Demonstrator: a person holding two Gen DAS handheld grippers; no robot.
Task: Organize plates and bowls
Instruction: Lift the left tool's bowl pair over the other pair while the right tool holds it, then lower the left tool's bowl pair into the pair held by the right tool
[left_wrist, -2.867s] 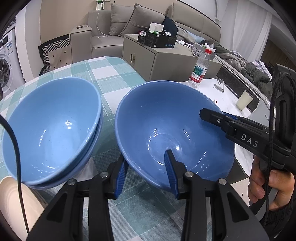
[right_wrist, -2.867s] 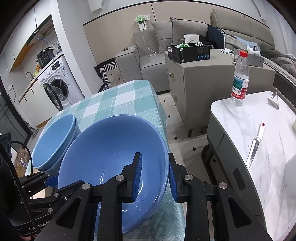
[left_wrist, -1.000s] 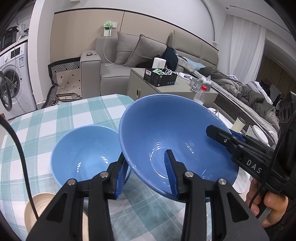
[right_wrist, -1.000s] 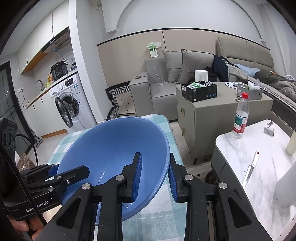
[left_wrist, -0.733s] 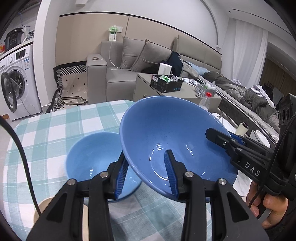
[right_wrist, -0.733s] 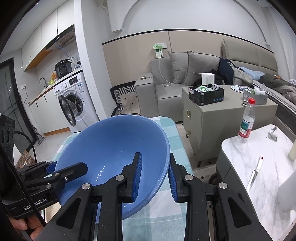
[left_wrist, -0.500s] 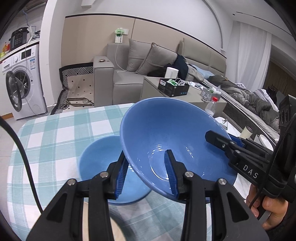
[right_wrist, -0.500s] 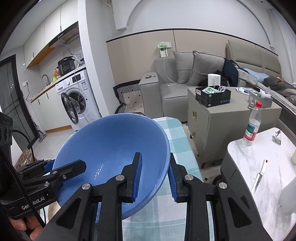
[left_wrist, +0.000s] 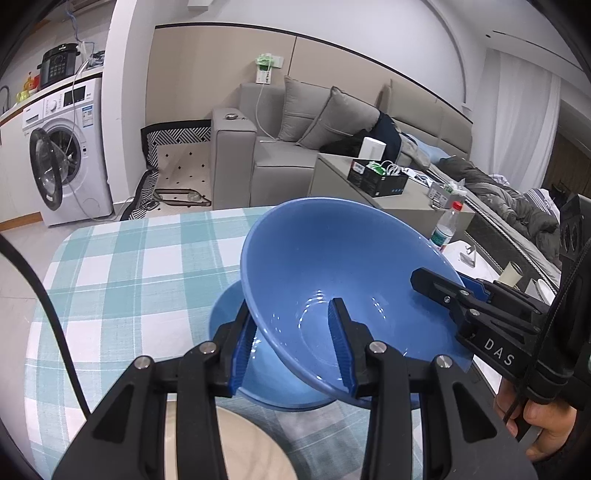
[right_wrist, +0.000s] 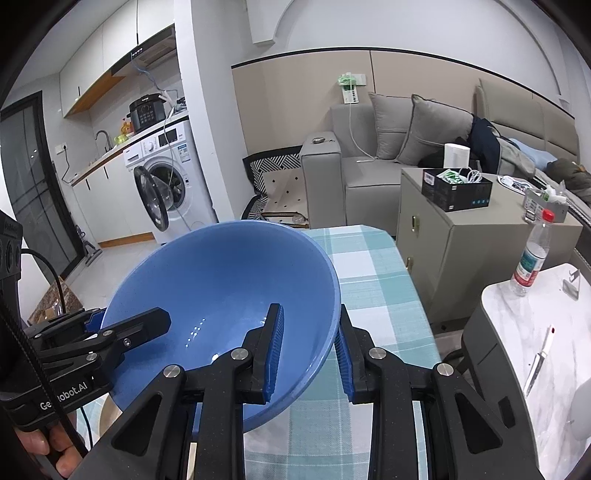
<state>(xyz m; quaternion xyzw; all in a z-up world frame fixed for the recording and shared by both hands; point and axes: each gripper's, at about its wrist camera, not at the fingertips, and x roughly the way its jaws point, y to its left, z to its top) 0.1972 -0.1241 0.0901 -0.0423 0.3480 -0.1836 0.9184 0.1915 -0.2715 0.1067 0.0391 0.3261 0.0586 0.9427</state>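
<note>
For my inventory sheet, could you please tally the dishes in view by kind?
Blue bowls: 2, the held bowl and the lower bowl beneath it.
Cream plates: 1, the plate.
Total: 3.

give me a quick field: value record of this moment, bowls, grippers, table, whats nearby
held bowl: blue bowl, tilted, lifted above the table
left gripper: jaws shut on the near rim of the bowl
right gripper: jaws shut on the opposite rim
stack: second blue bowl on the table, partly under the held one
table: checked teal and white cloth
plate: pale plate at the near edge, mostly hidden by the left gripper
nearby: water bottle on a white marble counter; knife on it
</note>
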